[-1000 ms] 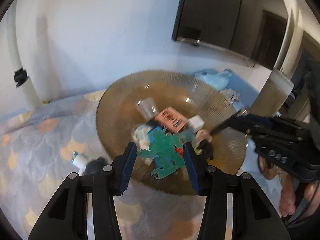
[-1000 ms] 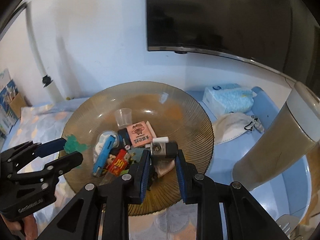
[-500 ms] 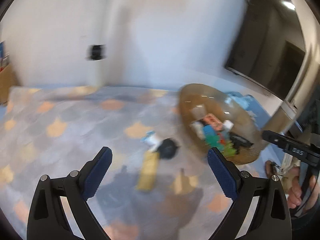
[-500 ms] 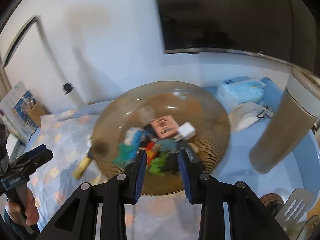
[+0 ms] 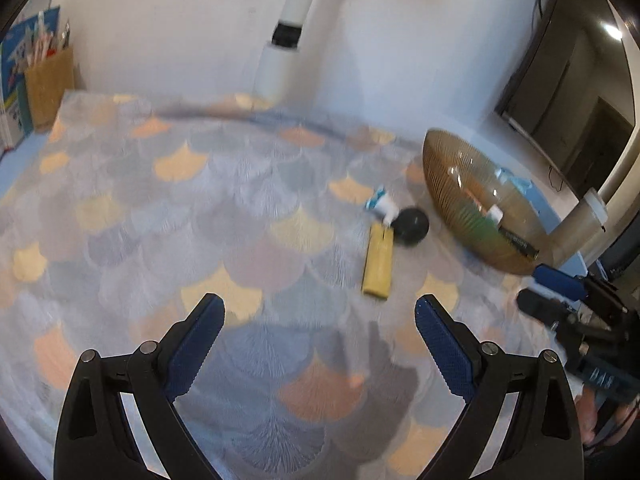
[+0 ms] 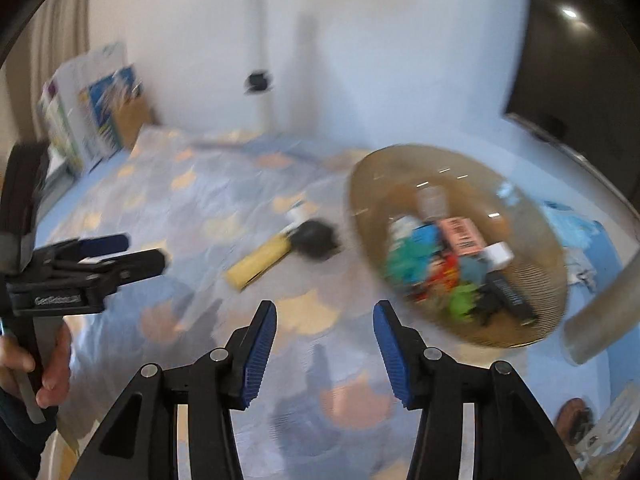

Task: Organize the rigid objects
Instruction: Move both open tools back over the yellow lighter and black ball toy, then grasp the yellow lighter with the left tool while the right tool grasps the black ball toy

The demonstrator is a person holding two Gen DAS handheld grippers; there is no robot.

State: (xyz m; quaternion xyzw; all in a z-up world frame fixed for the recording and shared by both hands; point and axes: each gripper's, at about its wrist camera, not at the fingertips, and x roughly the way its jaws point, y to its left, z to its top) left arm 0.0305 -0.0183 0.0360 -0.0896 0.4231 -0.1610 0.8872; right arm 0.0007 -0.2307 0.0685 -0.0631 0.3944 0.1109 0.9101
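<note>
Both grippers (image 5: pixel 320 344) now off bowl (image 5: pixel 452 168), empty.

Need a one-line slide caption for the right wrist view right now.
Right gripper, jaws opening and empty, above the patterned cloth; yellow bar and black ball lie left of the filled amber bowl.

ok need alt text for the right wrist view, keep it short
The right gripper, jaws opening and empty, hangs over a scale-patterned cloth. Ahead lie a yellow bar and a black ball; to the right, an amber glass bowl full of small objects.
</note>
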